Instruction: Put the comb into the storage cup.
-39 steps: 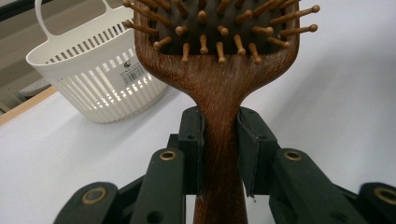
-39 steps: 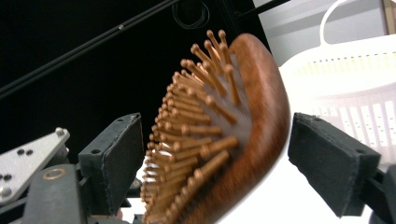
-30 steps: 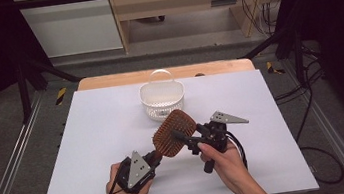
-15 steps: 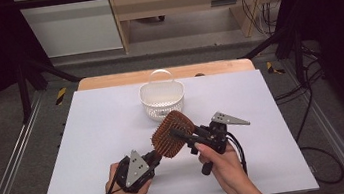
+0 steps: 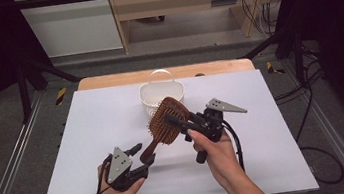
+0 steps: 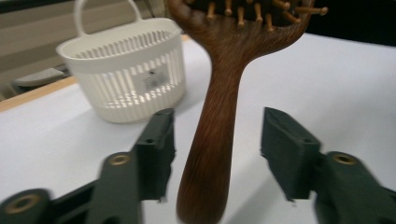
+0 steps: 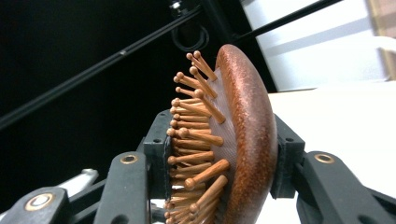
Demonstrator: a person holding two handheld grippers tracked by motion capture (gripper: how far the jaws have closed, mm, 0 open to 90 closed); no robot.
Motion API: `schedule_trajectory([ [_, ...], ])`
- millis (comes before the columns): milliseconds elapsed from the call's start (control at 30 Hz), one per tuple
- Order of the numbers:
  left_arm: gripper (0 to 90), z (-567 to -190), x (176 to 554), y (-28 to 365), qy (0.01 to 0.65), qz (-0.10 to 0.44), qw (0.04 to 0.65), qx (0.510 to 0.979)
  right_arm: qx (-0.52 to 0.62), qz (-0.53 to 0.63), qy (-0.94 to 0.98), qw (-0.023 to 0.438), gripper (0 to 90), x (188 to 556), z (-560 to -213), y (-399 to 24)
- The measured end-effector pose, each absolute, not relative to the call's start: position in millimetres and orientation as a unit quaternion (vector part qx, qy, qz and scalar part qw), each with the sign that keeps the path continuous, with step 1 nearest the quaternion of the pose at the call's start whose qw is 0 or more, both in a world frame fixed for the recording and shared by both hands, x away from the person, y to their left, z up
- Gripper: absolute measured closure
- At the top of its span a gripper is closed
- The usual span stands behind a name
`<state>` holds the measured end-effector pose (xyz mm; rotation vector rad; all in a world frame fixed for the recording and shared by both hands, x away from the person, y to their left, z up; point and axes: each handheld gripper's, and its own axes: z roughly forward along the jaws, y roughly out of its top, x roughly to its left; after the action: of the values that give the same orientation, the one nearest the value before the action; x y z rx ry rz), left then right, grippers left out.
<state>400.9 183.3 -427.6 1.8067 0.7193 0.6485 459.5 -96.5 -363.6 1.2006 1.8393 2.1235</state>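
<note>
Item 1: wooden hairbrush [image 5: 167, 122], dk brown, paddle type w/ peg bristles. Held in the air above the desk [image 5: 89, 138], just in front of the basket. Head up & toward the basket, handle slanting down toward the person's left. In the high view the bristle face looks up-left.

Item 2: white slatted basket [image 5: 159, 94] w/ loop handle upright. Stands on the desk at its far-centre edge, mouth up. Small label on its side in the left gripper view [image 6: 152, 83]. Brush head overlaps its near rim in the high view; touching or not, can't tell.

Item 3: right gripper [image 5: 183, 121], in the person's right hand [image 5: 218, 154], on the brush's right side. Jaws pinching the brush head: in the right gripper view one jaw presses the bristle side, the other the smooth rounded back [image 7: 252, 140]. Grey three-cornered plate on top, cable trailing toward the person.

Item 4: left gripper [image 5: 143, 153], in the left hand [image 5: 114, 193], nearer the person than the brush, at the handle end. Jaws spread, one each side of the handle [image 6: 210, 140]. In the left gripper view there's a gap on both sides, neither jaw touching the wood.

Item 5: desk, white top, pale wood strip along the far edge beyond the basket.
</note>
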Motion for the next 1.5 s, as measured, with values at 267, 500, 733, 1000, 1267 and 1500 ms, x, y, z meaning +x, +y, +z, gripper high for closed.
schedule_trajectory([
  [267,21.3,-425.3,397.6,225.1,0.378,0.295,0.537,0.694,0.404,0.676,0.612,0.069,52.6,478.1,-353.8,-100.6],
  [500,8.0,-430.4,400.6,242.9,0.408,0.31,0.533,0.673,0.408,0.672,0.614,0.078,52.5,486.1,-346.5,-105.1],
  [733,4.6,-438.1,407.5,256.0,0.424,0.317,0.531,0.662,0.412,0.664,0.618,0.088,52.4,494.1,-338.3,-106.3],
  [1000,4.3,-441.9,411.5,265.2,0.445,0.312,0.536,0.646,0.413,0.666,0.615,0.094,52.2,498.7,-332.2,-105.2],
  [1267,3.0,-442.7,412.0,267.0,0.449,0.312,0.535,0.644,0.418,0.669,0.608,0.092,52.1,504.2,-327.2,-104.6],
  [1500,2.0,-443.2,412.3,266.3,0.449,0.311,0.534,0.645,0.415,0.676,0.601,0.093,52.1,506.6,-317.5,-104.3],
])
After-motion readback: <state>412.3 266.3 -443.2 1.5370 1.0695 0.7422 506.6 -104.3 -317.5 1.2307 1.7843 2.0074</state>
